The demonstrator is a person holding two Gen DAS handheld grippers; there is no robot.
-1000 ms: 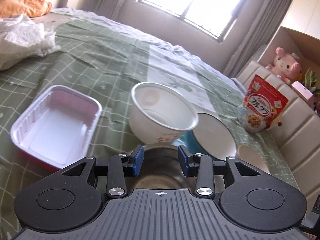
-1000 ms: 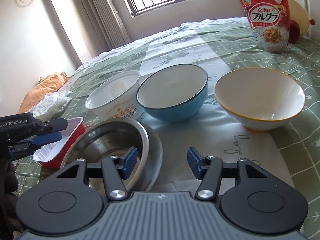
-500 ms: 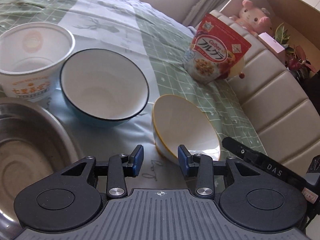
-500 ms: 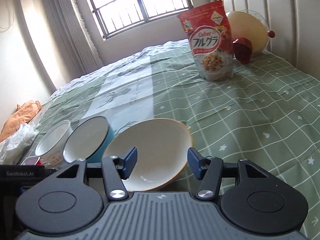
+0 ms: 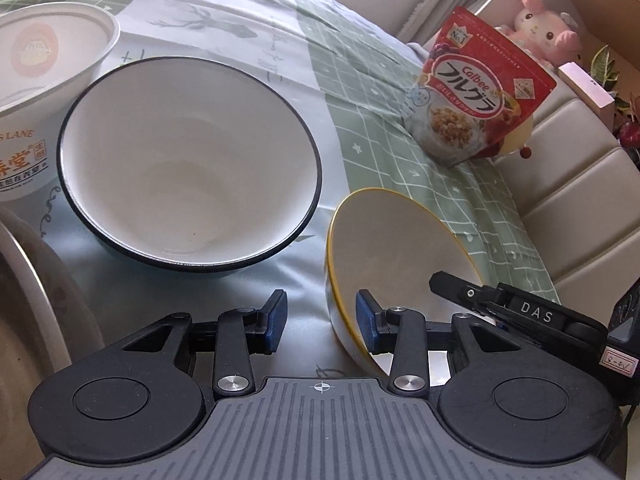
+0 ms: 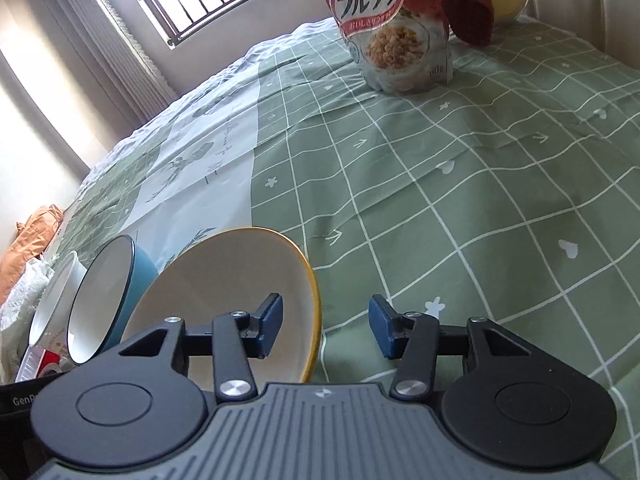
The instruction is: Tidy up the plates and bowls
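On a green checked bedspread [image 6: 460, 184], reaching for the yellow-rimmed bowl [image 5: 394, 252], nearest of a row beside the blue bowl [image 5: 188, 168] and the printed paper bowl [image 5: 44, 76], with a steel basin's edge [image 5: 36, 292] at far left. Right gripper [image 6: 326, 330] astride the yellow rim, one pad inside the bowl, the other outside over the cloth, jaws closing but with a clear gap on both sides, nothing pinched yet. Left gripper [image 5: 322, 320] half open and empty, one pad at the bowl's near rim, the other over bare cloth. Step in hand, by the look of it: taking the yellow-rimmed bowl by its wall for stacking. Next move likely needs a firm pinch on the thin rim, then a lift clear of the blue bowl's edge. Granola bag [image 6: 394, 28] upright well beyond.
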